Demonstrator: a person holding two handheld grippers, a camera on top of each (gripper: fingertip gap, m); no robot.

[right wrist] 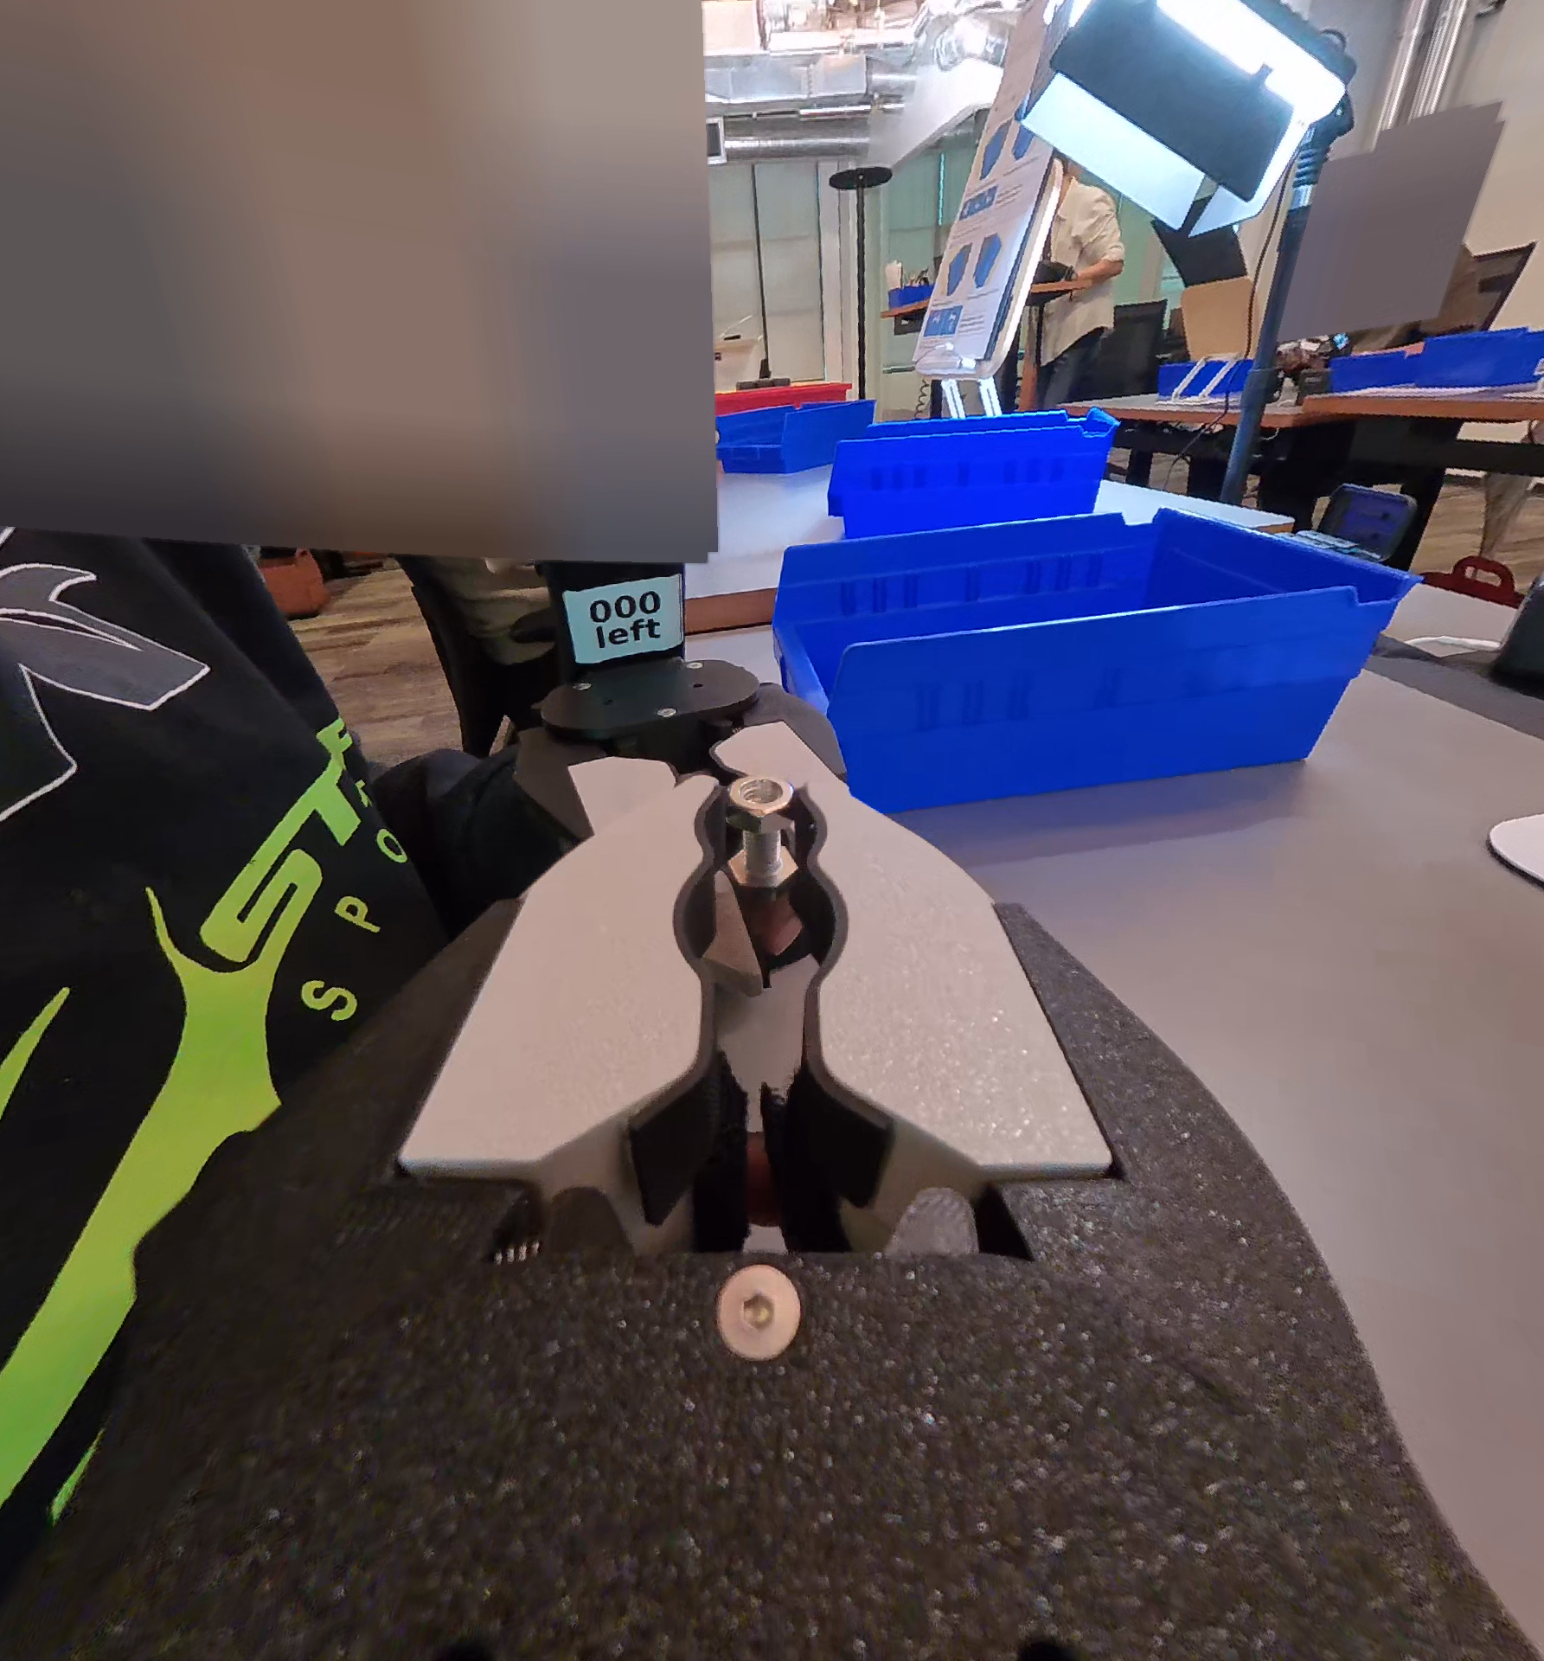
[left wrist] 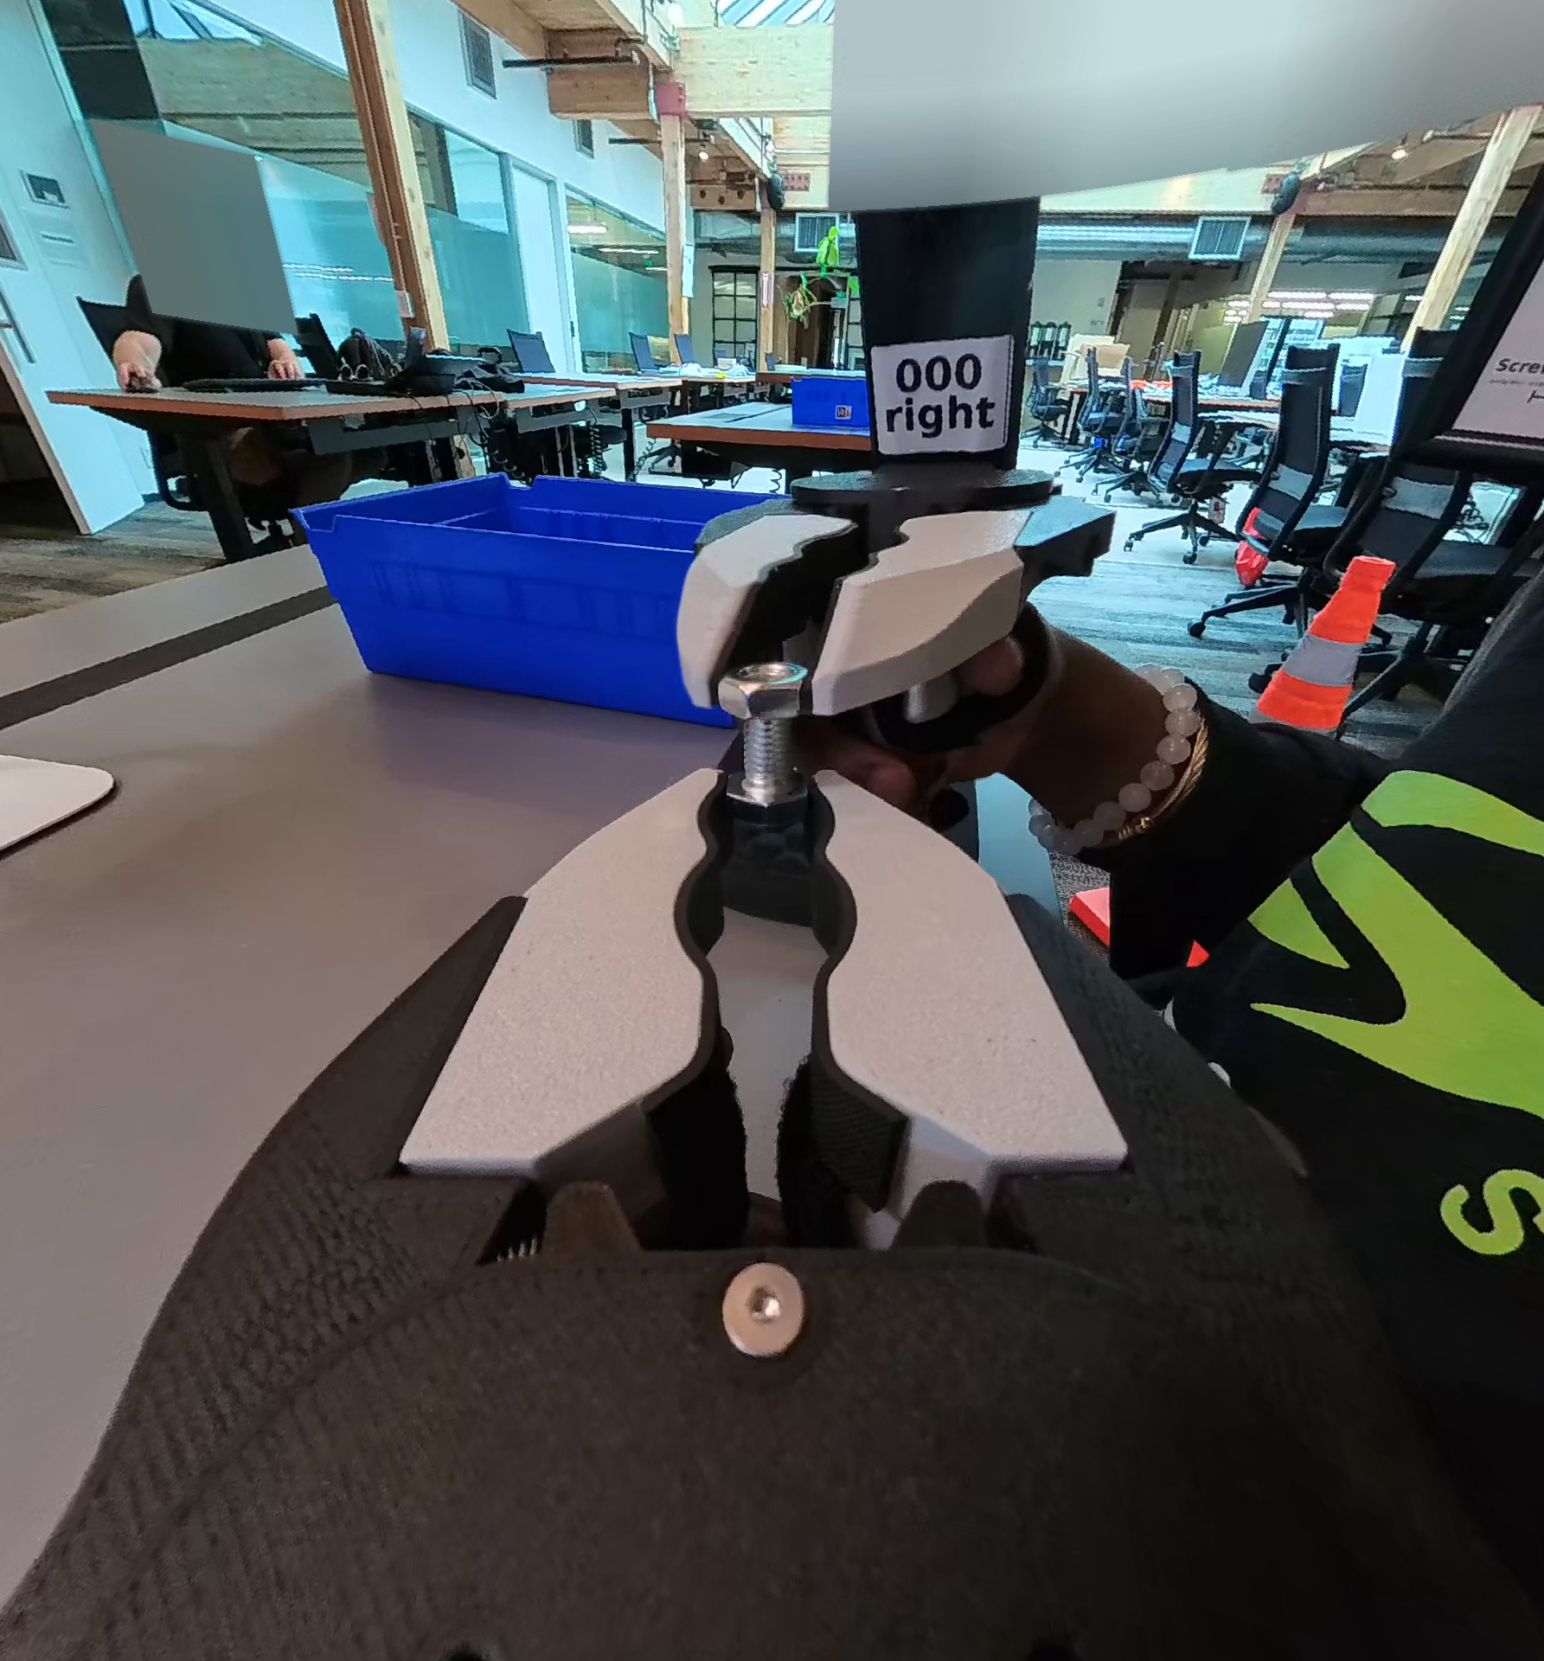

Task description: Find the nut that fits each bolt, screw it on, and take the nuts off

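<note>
While I watched through the left wrist view, my left tongs (left wrist: 763,791) were closed down to a narrow gap around the lower end of the bolt (left wrist: 766,748), gripping it at the silver hex part that sits on a dark piece between the fingertips. That bolt stood upright just past the tips, its threaded shaft bare in the middle. At its top sat a silver hex nut (left wrist: 763,685), and my right tongs (left wrist: 766,692) came in from above and to the right, pinched nearly shut on that nut. A person's hand (left wrist: 957,719) with a white bead bracelet (left wrist: 1136,764) held the right tongs' grip, just behind the bolt.

From the right wrist view I saw the same stack end on: the nut (right wrist: 761,800) lay between my right fingertips, the bolt (right wrist: 761,854) ran down below it, and the left tongs (right wrist: 754,885) reached in underneath from the far side. Both tools hung above the grey table (right wrist: 1199,944), and I could not tell whether anything touched the surface.

Beyond the left tongs and slightly to their left stood a blue bin (left wrist: 516,584) on the table. In the right wrist view that bin (right wrist: 1082,701) lay ahead and to the right of my right tongs, well apart from them. A white flat object (left wrist: 4,809) lay at the far left of the left tongs.
</note>
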